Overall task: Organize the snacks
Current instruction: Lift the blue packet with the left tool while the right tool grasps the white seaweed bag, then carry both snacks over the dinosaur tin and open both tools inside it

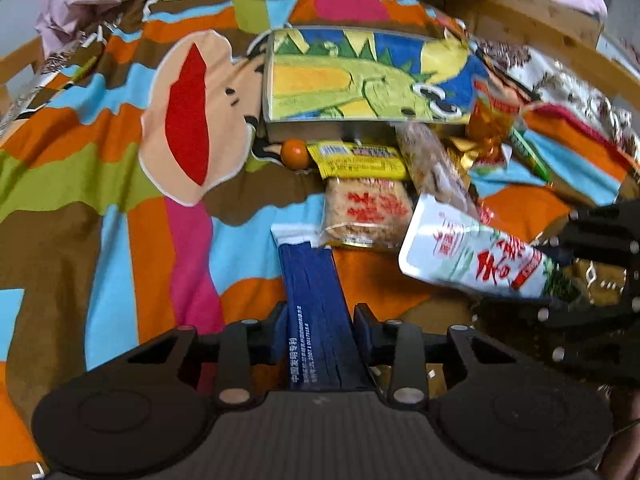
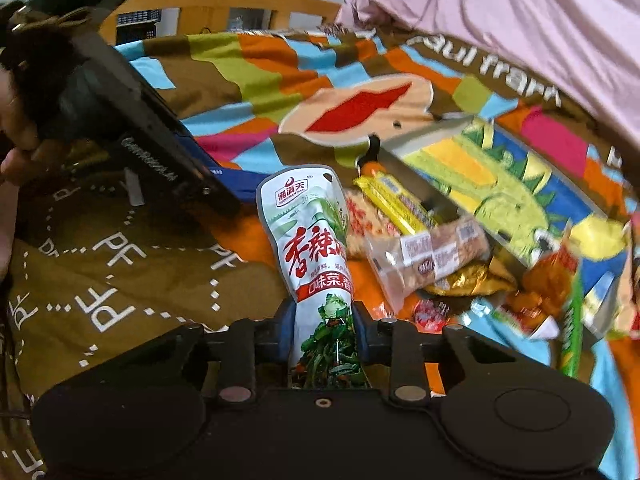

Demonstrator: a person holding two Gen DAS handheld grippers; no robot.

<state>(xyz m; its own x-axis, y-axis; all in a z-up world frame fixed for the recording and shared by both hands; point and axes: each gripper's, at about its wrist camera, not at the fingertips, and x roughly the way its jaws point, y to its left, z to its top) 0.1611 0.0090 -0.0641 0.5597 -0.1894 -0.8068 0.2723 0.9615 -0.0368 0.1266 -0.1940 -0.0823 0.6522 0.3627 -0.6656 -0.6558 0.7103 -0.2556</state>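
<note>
My left tool (image 1: pixel 320 316) is clenched on a dark blue packet (image 1: pixel 310 276), long and flat, gripped across its width near one end. My right tool (image 2: pixel 322 312) is clenched on a white pouch (image 2: pixel 310 236) with red lettering and green vegetables printed on it, pinched at the bottom so the rest stands up in front of me. Both feel like light, soft-skinned things to me — the pouch will likely flop and its film looks slippery, so a hold near the sealed edge seems safest; the blue packet looks stiffer along its length. Just beyond lie the other snacks on the bedspread (image 1: pixel 100 184): a yellow bar (image 1: pixel 360 162), a clear rice-cracker pack (image 1: pixel 366 216), an orange ball (image 1: pixel 295 153) — all beside the dinosaur tin (image 1: pixel 360 76).
</note>
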